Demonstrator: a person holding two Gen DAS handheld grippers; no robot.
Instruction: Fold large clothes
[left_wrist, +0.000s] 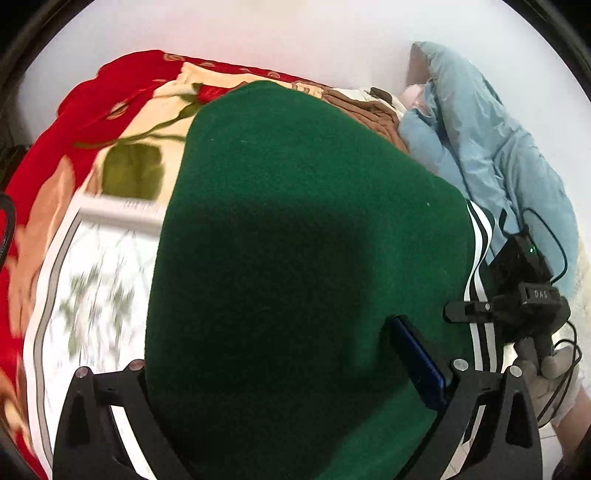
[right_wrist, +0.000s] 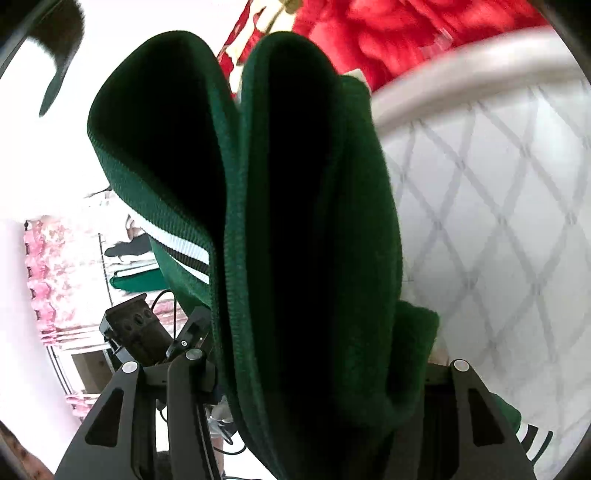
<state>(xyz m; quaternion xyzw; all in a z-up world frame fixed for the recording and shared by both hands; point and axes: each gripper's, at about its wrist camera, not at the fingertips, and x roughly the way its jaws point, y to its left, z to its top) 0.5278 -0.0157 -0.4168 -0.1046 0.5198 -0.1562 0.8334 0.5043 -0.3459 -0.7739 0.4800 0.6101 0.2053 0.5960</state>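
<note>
Here both grippers' fingers (left_wrist: 417, 354) clamp the green garment (left_wrist: 295, 240) — lifted; right gripper (right_wrist: 310, 376) beside left.

The sweater (left_wrist: 295, 258) is deep green, with white and black stripes on its ribbed hem (right_wrist: 181, 247). The blanket (left_wrist: 74, 122) is red and cream with a rose print. The bedsheet (right_wrist: 498, 221) is white with a grey diamond lattice. The puffer jacket (left_wrist: 491, 140) is pale blue. Both tongs are black

Two wrist views pressed close against one green garment (left_wrist: 295, 258) (right_wrist: 314, 240), bed beyond.
</note>
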